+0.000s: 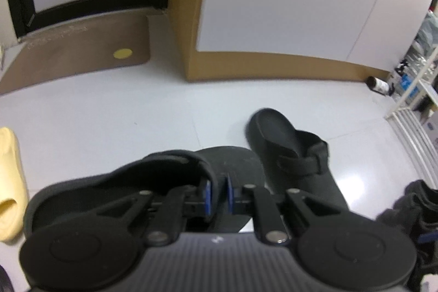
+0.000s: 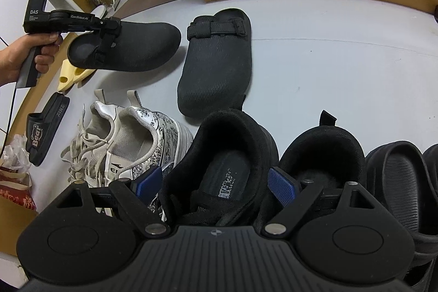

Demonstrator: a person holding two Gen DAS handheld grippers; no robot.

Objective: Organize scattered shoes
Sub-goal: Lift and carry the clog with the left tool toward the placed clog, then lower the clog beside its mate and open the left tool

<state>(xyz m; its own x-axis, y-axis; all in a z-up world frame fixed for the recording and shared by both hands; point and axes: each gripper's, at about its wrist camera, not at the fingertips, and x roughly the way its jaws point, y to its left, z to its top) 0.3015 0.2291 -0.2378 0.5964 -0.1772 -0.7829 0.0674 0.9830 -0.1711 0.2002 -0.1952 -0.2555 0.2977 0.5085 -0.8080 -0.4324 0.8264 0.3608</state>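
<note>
Black fabric clog hangs off the floor, pinched at its rim by the left gripper, just beside its mate lying on the pale floor. Right gripper gapes wide around a black sneaker, seemingly not pressing it.

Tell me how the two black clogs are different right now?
The held clog hangs in the air, pinched at its rim by the left gripper; the floor clog rests flat on the floor. The held clog lies sideways across the right wrist view, toe right; the floor clog points its toe toward the camera. Both are black with a strap, seemingly a pair.
</note>
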